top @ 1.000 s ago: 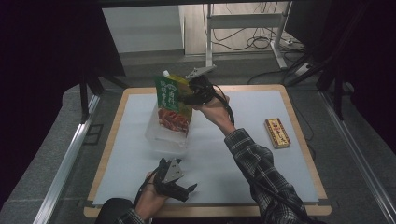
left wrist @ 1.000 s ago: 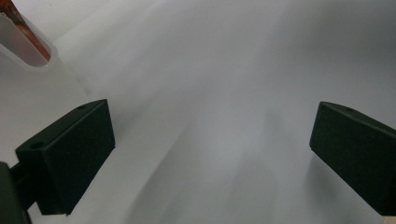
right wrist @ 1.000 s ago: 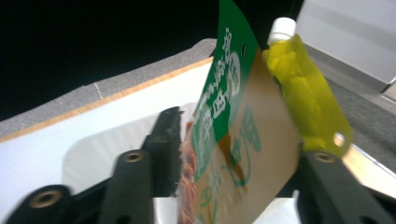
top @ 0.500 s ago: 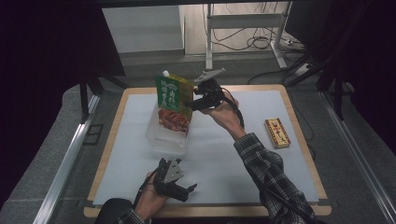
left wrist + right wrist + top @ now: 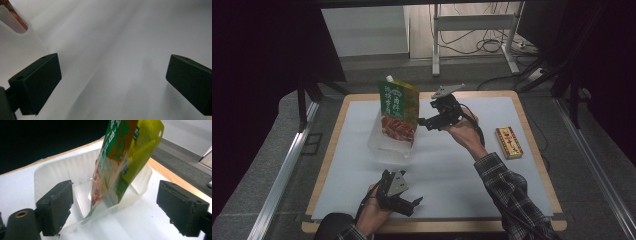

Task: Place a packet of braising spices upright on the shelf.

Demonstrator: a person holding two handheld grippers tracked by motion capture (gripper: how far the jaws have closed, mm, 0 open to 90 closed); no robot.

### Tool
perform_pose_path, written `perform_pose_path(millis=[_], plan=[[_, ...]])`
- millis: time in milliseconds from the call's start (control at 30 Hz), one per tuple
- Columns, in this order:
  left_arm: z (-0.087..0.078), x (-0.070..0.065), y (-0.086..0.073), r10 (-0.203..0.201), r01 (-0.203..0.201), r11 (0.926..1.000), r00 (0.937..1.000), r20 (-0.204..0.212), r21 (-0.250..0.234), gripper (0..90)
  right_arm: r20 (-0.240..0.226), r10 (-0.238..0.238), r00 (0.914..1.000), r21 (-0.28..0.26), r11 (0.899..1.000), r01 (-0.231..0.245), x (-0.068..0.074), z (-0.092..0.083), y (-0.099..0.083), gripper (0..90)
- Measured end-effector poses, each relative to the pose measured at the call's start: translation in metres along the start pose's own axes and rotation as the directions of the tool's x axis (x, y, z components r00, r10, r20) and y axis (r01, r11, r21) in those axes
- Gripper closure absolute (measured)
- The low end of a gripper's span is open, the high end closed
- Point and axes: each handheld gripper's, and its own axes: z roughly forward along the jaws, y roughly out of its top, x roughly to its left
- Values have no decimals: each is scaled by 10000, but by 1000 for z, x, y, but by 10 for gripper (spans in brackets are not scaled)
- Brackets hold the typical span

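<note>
Pouch (image 5: 398, 110) stood upright in clear tray (image 5: 382, 147); right gripper (image 5: 424, 121) jaws just opened, nothing between; left gripper (image 5: 414, 202) jaws spread, empty.

A green and yellow pouch (image 5: 120, 162) is seen standing tilted in a clear plastic tray (image 5: 50, 173) on the white worktop (image 5: 140, 222) near its wooden edge. The right gripper (image 5: 113, 207) fingers (image 5: 56, 206), just opened, are held wide apart, clear of both.
</note>
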Motion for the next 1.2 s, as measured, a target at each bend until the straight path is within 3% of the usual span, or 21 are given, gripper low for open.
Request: perform_pose_path(millis=[200,333,533,1200], plan=[[0,0,0,-10,10,10000,10000,-33,11,0,-56,196,9998,-61,9998,-196,-1,-8,-11,83],[0,0,0,-13,13,10000,10000,-48,5,0,150,202,9997,175,9996,-204,0,-14,-25,55],[0,0,0,-8,8,10000,10000,-59,10,0,383,171,9991,384,9991,-186,1,-21,-41,48],[0,1,0,0,1,10000,9999,-100,32,0,526,585,9969,507,9968,-612,-2,-47,-92,45]])
